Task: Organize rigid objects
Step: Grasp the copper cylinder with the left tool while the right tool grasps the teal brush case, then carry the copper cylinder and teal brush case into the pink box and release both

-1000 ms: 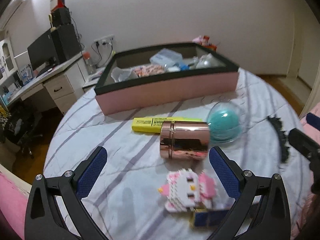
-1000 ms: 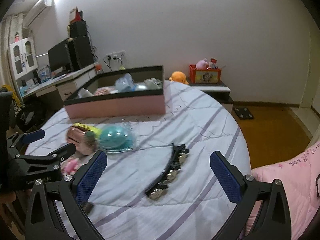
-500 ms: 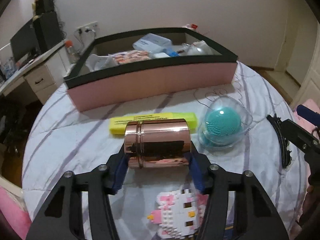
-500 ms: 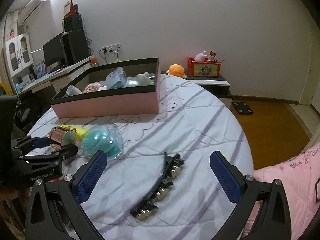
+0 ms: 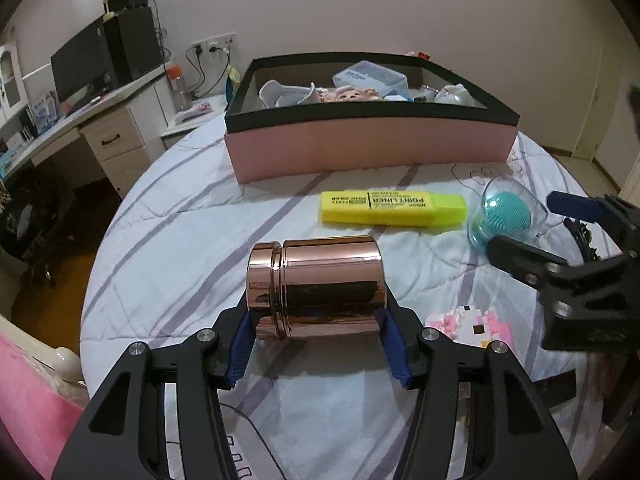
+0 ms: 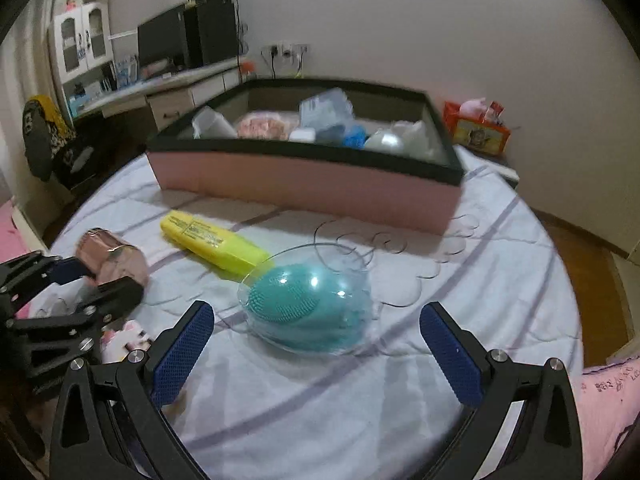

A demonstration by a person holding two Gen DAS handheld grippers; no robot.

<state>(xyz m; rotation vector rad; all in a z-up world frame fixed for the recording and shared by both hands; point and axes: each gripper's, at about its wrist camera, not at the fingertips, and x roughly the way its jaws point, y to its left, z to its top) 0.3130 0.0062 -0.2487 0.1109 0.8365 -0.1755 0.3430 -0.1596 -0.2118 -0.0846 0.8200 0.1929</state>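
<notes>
A rose-gold metal canister (image 5: 320, 280) lies on its side between the blue pads of my left gripper (image 5: 318, 340), which press on its two ends; the jaws are easing open a little. The right wrist view shows the canister (image 6: 112, 260) at the far left, in that gripper. My right gripper (image 6: 318, 344) stands wide open just short of a teal brush in a clear egg-shaped case (image 6: 308, 304), not touching it. A yellow highlighter (image 5: 392, 208) lies beyond the canister. The pink box with a black rim (image 5: 368, 152) stands at the back.
A pink-and-white block figure (image 5: 468, 322) lies right of the canister, under the right gripper (image 5: 532, 228). A black beaded hairband (image 5: 584, 236) shows behind that gripper. The box holds several items. A desk with a monitor (image 6: 160, 46) stands off the bed's left.
My left gripper closed from wide open onto the canister and moved forward with it. My right gripper swung left from the black hairband to the teal brush.
</notes>
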